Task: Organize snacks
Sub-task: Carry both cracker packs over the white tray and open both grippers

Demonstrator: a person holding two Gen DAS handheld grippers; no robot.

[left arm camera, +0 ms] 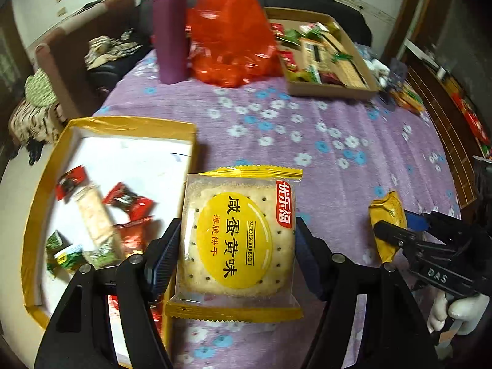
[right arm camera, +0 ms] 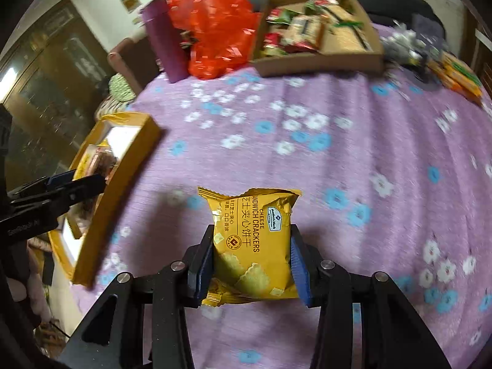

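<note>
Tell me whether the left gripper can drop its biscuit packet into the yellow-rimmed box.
Probably yes: the left gripper, holding the salted egg yolk biscuit packet, sits beside the open yellow-rimmed box, nothing between.

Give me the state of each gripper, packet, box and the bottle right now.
left gripper: shut on salted egg yolk biscuit
right gripper: shut on cheese sandwich crackers
yellow box: open, snacks inside
cardboard box: open, packed with snacks
purple bottle: upright, capped
red bag: crumpled

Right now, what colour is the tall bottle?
Purple bottle, clearest in the left wrist view.
</note>
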